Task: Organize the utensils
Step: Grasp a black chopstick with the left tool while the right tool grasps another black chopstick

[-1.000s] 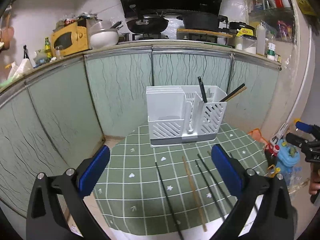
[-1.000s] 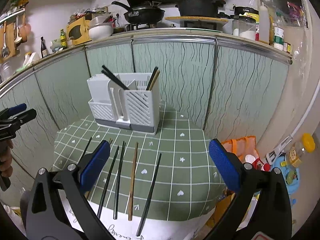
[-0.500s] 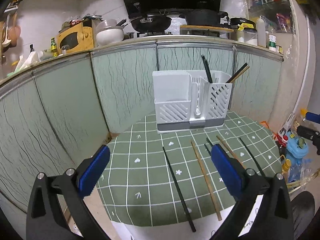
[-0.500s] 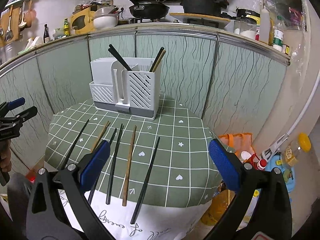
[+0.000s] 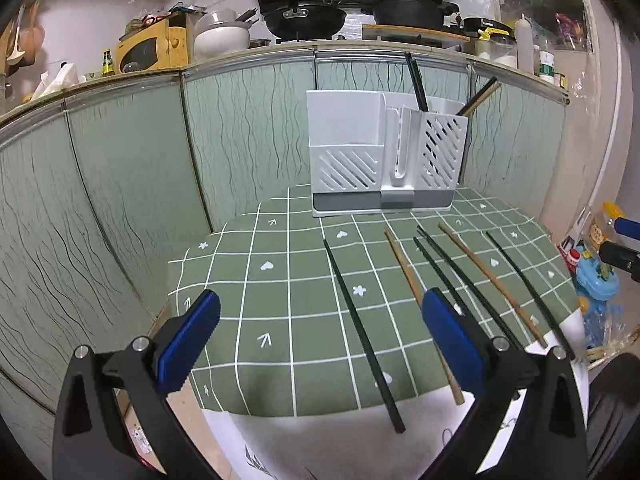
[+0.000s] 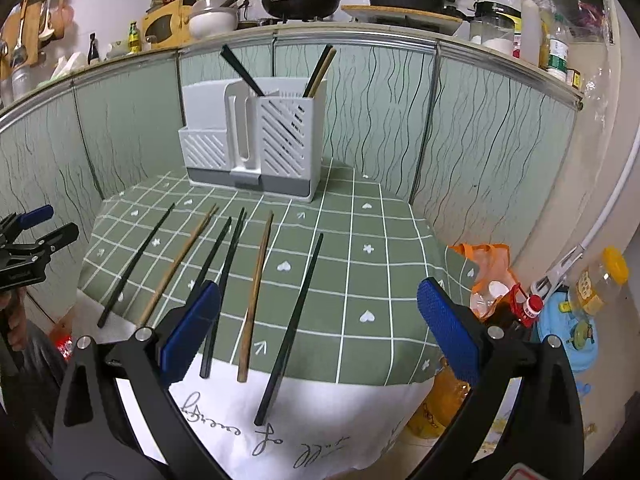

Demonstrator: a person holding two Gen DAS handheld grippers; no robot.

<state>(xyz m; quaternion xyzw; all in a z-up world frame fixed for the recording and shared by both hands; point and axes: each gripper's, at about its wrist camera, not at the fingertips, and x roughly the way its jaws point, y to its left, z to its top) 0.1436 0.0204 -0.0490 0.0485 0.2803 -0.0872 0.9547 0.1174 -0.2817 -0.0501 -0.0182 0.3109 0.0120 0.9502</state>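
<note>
Left wrist view: six loose chopsticks lie on a green checked cloth [image 5: 288, 280] covering a small worktop, their long axes running from the near edge toward a white utensil holder [image 5: 384, 160] at the back. The leftmost black chopstick [image 5: 362, 336] overhangs the near edge of the cloth; beside it lies a wooden chopstick [image 5: 404, 264], partly hidden behind a blue pad of the left gripper [image 5: 320, 344]. The gripper's jaws stand wide and hold nothing.

Right wrist view: the same row fans out slightly, tips converging toward the holder [image 6: 256, 140]. The rightmost black chopstick [image 6: 290, 328] reaches farthest over the cloth's near edge onto white fabric with handwriting [image 6: 280, 436], a detail the left view barely shows. A second wooden chopstick [image 6: 256, 292] lies just left of it. The right gripper [image 6: 320, 332] hovers above the near ends, jaws wide and empty.

Both views show black and wooden chopsticks already standing tilted in the holder's right compartment. Only the right view shows the person's hand [image 6: 16, 320] gripping the left tool's handle; only the left view shows the right tool's tips at the frame's right edge.
</note>
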